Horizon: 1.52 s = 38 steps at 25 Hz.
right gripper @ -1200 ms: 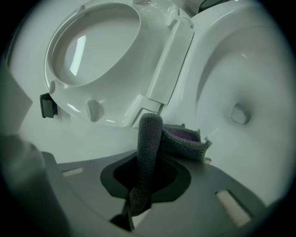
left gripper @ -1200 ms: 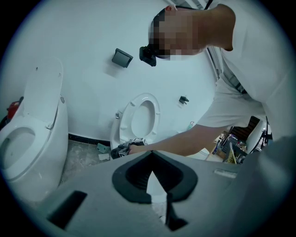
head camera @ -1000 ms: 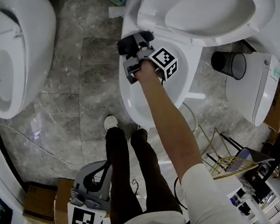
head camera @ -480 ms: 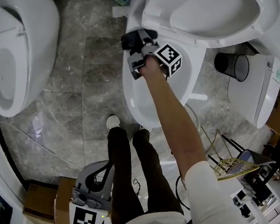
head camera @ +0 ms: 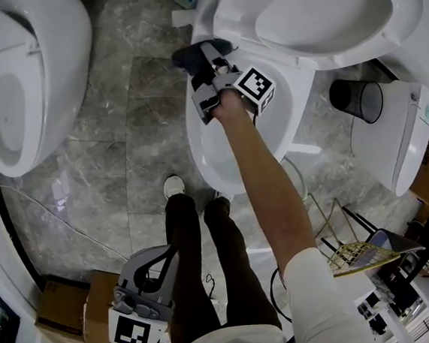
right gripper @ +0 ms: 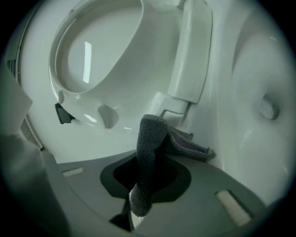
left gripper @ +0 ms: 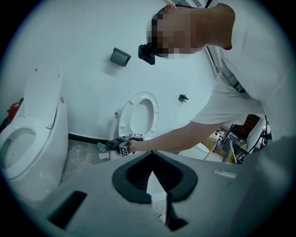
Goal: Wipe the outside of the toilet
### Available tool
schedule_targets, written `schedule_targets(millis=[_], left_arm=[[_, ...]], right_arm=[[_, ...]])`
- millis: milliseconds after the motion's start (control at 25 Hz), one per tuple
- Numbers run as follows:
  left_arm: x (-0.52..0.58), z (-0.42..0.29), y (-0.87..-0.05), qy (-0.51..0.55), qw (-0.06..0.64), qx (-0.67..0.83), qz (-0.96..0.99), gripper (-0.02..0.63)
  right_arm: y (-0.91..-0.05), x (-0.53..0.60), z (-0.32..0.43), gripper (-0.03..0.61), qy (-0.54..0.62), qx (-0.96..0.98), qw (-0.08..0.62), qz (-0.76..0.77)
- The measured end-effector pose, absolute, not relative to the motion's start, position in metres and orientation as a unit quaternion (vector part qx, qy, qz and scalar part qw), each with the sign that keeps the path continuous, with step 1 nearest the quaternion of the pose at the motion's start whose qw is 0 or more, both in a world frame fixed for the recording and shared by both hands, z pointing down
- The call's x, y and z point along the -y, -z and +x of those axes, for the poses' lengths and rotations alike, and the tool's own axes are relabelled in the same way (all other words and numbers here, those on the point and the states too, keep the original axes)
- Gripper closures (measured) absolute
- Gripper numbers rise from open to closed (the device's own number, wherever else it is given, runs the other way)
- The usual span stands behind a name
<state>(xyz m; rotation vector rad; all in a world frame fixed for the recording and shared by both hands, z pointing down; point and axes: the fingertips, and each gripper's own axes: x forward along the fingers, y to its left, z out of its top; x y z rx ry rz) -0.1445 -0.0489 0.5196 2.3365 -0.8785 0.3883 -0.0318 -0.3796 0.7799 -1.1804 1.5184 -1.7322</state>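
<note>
Cloth (right gripper: 149, 157) pinched in right gripper (right gripper: 134, 208) on toilet (head camera: 208, 141), plain in its own view | left gripper (left gripper: 159, 194) pressed together

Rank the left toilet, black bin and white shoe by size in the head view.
1. left toilet, largest by far
2. black bin
3. white shoe, smallest

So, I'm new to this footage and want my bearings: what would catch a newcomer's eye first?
The right gripper, shut on a dark grey cloth, holds it against the white toilet just under the raised seat. The left gripper hangs idle low by the person's legs, and a second toilet stands at the left.
</note>
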Motion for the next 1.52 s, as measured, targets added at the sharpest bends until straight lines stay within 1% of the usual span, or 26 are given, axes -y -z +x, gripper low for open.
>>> schedule_targets(millis=[160,360,640,880,1040,1160,1360,1520], left_arm=[[0.047,-0.14,-0.515,-0.142,0.299,0.333,0.883,0.615],[0.043,-0.131,-0.504,-0.134,0.291,0.333,0.887,0.615],[0.038,-0.118,-0.475,-0.115,0.28,0.334,0.893,0.615],[0.029,-0.096,-0.438,-0.097,0.267,0.325,0.902,0.615],[0.017,-0.085,-0.414,-0.101,0.258,0.317,0.907,0.615],[0.01,-0.082,-0.391,-0.103,0.25,0.32,0.908,0.615],[0.006,-0.087,-0.338,-0.089,0.236,0.334,0.908,0.615],[0.01,-0.084,-0.285,-0.066,0.211,0.341,0.913,0.615]], right_arm=[[-0.735,0.38,-0.057,0.526,0.633,-0.601,0.301,-0.384],[-0.655,0.358,-0.07,0.526,0.605,-0.642,0.349,-0.316],[-0.542,0.287,-0.045,0.526,0.561,-0.679,0.408,-0.242],[-0.444,0.221,-0.018,0.526,0.534,-0.706,0.427,-0.186],[-0.379,0.183,-0.003,0.526,0.51,-0.727,0.431,-0.158],[-0.335,0.154,0.014,0.526,0.488,-0.75,0.416,-0.163],[-0.262,0.105,0.062,0.526,0.44,-0.787,0.376,-0.213],[-0.195,0.069,0.108,0.526,0.39,-0.808,0.351,-0.267]])
